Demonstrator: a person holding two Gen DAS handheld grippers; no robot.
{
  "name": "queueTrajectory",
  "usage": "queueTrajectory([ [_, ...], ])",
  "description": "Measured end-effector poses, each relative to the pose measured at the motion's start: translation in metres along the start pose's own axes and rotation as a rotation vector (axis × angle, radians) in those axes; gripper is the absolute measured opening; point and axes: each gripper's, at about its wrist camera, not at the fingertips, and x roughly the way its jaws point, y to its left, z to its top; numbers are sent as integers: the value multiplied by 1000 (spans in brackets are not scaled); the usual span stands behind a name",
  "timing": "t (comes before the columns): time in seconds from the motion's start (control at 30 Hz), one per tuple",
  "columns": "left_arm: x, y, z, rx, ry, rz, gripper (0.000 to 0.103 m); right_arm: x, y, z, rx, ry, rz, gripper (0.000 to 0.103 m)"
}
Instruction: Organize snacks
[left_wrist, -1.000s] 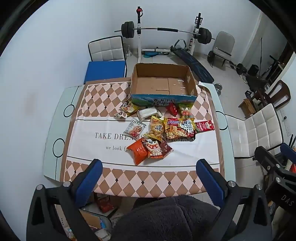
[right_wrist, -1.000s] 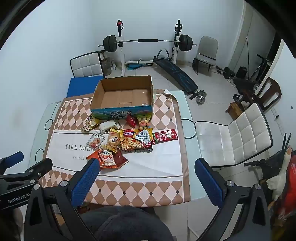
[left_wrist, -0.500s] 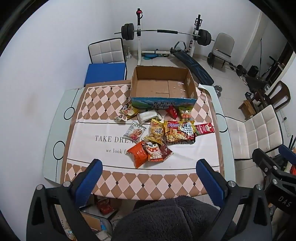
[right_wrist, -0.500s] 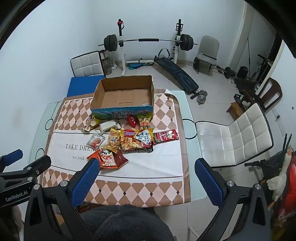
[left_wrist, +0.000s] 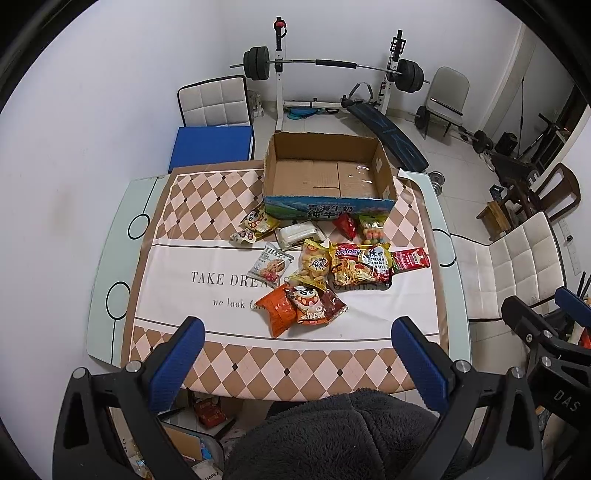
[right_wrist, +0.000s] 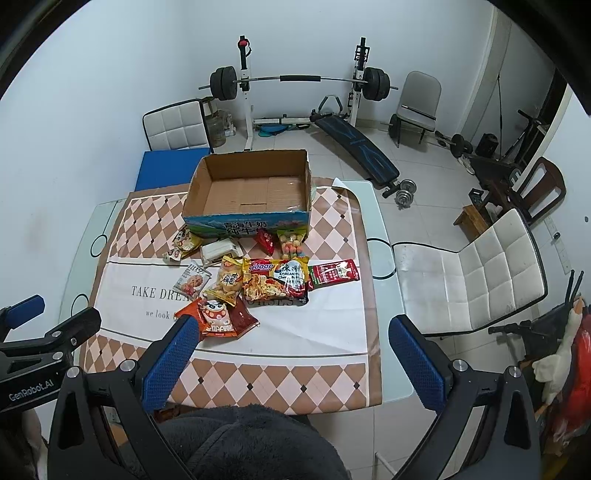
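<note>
Snacks lie in a loose heap near the middle of the table (left_wrist: 110, 280), on its checked cloth (left_wrist: 207, 192), none yet packed. Behind them, at the table's far edge, stands the cardboard box (left_wrist: 327, 206), open-topped with a bare floor. Largest of the packets is the noodle pack (left_wrist: 360, 266); left of it sit the yellow puff bag (left_wrist: 314, 267) and a small cookie sachet (left_wrist: 269, 265), with the orange packet (left_wrist: 277, 310) nearest the near edge.

The left gripper (left_wrist: 295, 354) and right gripper (right_wrist: 291, 350) both hang high above the near edge, jaws spread wide and empty.

I would begin with the orange packet: it is closest and only partly overlapped. Come down steeply, pinch one puffed side, then lift clear over the box's front wall. Bare cloth lies left and right of the heap, and the near strip is open for the descent.
</note>
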Motion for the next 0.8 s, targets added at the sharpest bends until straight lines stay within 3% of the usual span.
queueTrajectory([
  [0.8,0,-2,5,-2,9,-3,103,11,9,4,-2,7,-1,103],
])
